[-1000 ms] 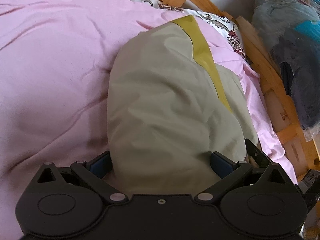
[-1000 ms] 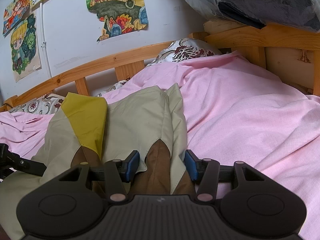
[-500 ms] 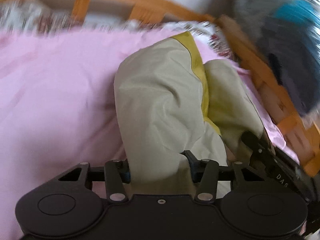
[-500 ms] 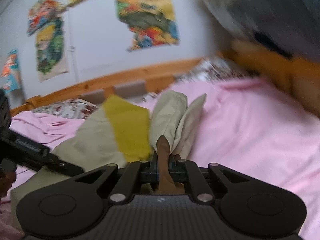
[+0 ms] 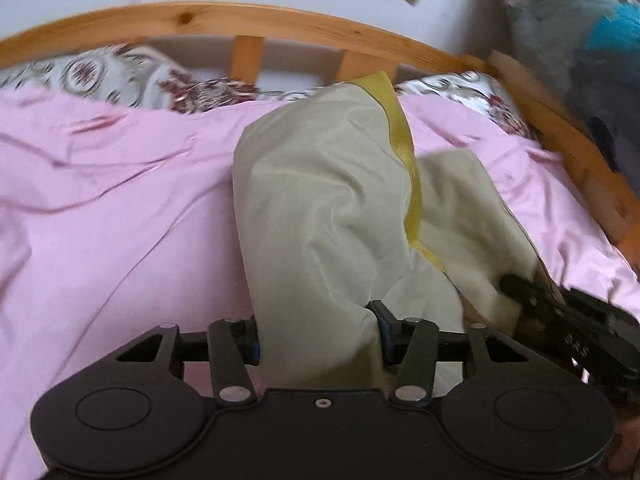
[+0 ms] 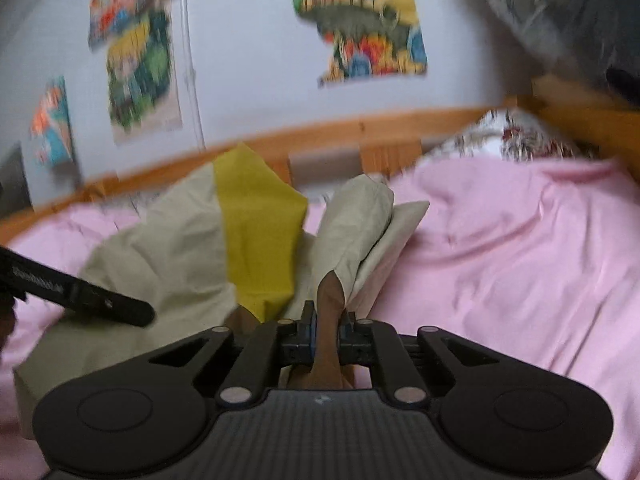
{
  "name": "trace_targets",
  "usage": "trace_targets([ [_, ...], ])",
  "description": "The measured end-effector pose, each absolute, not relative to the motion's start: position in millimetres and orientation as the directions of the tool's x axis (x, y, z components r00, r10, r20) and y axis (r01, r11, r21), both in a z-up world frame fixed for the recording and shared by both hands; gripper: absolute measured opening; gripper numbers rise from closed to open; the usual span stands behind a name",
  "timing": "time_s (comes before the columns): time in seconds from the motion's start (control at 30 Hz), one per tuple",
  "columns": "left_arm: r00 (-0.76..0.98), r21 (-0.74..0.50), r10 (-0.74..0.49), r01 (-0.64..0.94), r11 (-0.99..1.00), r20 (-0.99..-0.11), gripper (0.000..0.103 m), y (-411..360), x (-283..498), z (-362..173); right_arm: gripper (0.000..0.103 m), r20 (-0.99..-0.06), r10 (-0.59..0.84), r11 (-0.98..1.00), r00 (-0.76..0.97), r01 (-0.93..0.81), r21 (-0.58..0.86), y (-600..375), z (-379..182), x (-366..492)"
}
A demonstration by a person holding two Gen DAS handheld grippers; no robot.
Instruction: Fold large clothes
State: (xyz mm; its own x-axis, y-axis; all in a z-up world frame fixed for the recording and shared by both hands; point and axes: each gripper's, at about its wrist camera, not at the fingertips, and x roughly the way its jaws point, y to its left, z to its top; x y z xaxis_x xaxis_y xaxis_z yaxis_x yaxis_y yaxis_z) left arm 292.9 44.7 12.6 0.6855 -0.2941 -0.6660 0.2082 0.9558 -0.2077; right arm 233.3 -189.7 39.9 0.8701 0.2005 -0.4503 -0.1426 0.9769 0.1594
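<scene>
A large pale khaki garment (image 5: 328,216) with a yellow panel (image 5: 404,152) and brown lining lies on the pink bed sheet (image 5: 100,240). My left gripper (image 5: 318,336) has closed on a thick bunch of its near edge and holds it raised. My right gripper (image 6: 327,328) is shut on a brown-lined fold of the same garment (image 6: 180,256), lifted off the bed. The right gripper shows at the lower right of the left wrist view (image 5: 560,320), and the left gripper's finger shows at the left of the right wrist view (image 6: 80,292).
A wooden bed rail (image 5: 248,24) and patterned pillows (image 5: 120,80) run along the far side. A bagged pile of dark clothes (image 5: 580,60) sits at the right. Posters (image 6: 360,24) hang on the white wall.
Both grippers closed on the garment's near edge and lifted it. The cameras tilted up, so the rail and wall came into view. The cloth now hangs bunched from both grippers.
</scene>
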Motion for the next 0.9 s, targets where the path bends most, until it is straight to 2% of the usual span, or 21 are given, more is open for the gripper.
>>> trace_targets([
  [0.07, 0.689, -0.245, -0.305, 0.187, 0.951, -0.658, 0.059, 50.4, 294.1, 10.8, 0.013, -0.461, 0.187, 0.978, 0.868, -0.122, 0.166, -195.0, 34.2, 231.7],
  [0.23, 0.686, -0.209, -0.245, 0.137, 0.968, -0.685, 0.073, 41.8, 291.4, 10.8, 0.023, -0.469, 0.172, 0.980, 0.866, -0.102, 0.172, -202.5, 35.9, 229.8],
  [0.33, 0.684, -0.204, -0.211, 0.093, 0.975, -0.698, 0.085, 37.3, 286.1, 8.3, 0.039, -0.473, 0.154, 0.985, 0.868, -0.094, 0.147, -199.9, 39.7, 225.9],
  [0.4, 0.688, -0.198, -0.195, 0.076, 0.977, -0.699, 0.087, 35.7, 279.1, 8.7, 0.054, -0.461, 0.145, 0.987, 0.876, -0.095, 0.129, -198.2, 44.2, 221.1],
  [0.47, 0.697, -0.202, -0.190, 0.066, 0.977, -0.692, 0.093, 35.6, 270.9, 10.7, 0.062, -0.448, 0.136, 0.989, 0.884, -0.097, 0.110, -197.5, 50.6, 216.0],
  [0.67, 0.743, -0.192, -0.178, 0.068, 0.979, -0.645, 0.100, 31.2, 236.7, 29.9, 0.085, -0.403, 0.119, 0.992, 0.907, -0.089, 0.091, -197.4, 71.6, 195.0],
  [0.9, 0.811, -0.153, -0.191, 0.126, 0.980, -0.553, 0.102, 22.9, 189.8, 64.3, 0.100, -0.346, 0.108, 0.993, 0.932, -0.082, 0.089, -197.4, 98.6, 159.1],
])
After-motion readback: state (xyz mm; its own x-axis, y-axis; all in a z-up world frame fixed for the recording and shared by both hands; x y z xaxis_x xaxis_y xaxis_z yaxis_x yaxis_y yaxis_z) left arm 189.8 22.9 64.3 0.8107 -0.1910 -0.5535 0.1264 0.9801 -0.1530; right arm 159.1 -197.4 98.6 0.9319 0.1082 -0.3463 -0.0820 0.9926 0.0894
